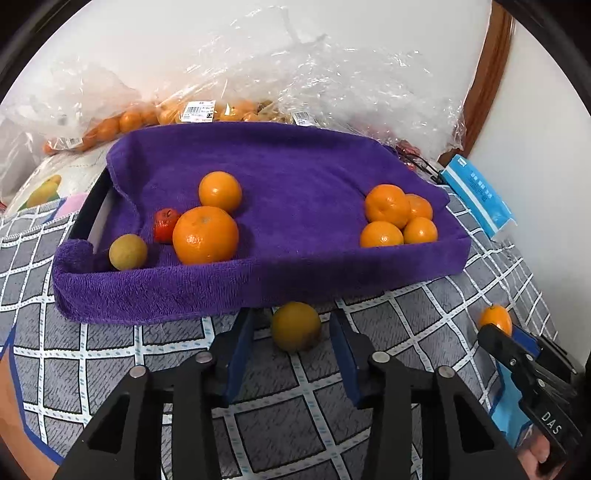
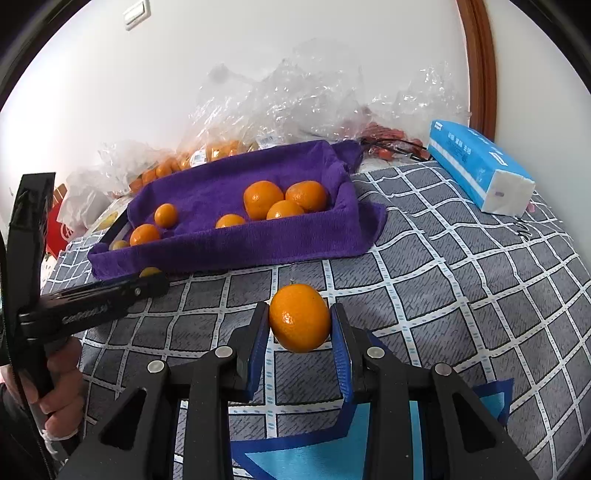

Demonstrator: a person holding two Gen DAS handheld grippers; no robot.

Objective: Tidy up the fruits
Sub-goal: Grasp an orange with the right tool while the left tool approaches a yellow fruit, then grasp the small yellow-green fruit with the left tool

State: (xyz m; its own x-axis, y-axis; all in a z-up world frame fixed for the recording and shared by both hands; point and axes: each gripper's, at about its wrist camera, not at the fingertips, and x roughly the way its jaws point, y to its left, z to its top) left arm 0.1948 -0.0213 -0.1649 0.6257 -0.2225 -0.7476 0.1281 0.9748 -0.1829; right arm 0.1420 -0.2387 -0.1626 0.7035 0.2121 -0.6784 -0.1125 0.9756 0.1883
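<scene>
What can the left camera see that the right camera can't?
Only the left camera shows the small red fruit in the tray, beside the big orange, and the whole yellowish orange on the cloth between the left gripper's fingers, which don't touch it.
Only the right camera shows a wall switch and the hand holding the left gripper.
Both show the purple tray, the four oranges heaped at its right end, the blue tissue pack, and the orange gripped by the right gripper.
</scene>
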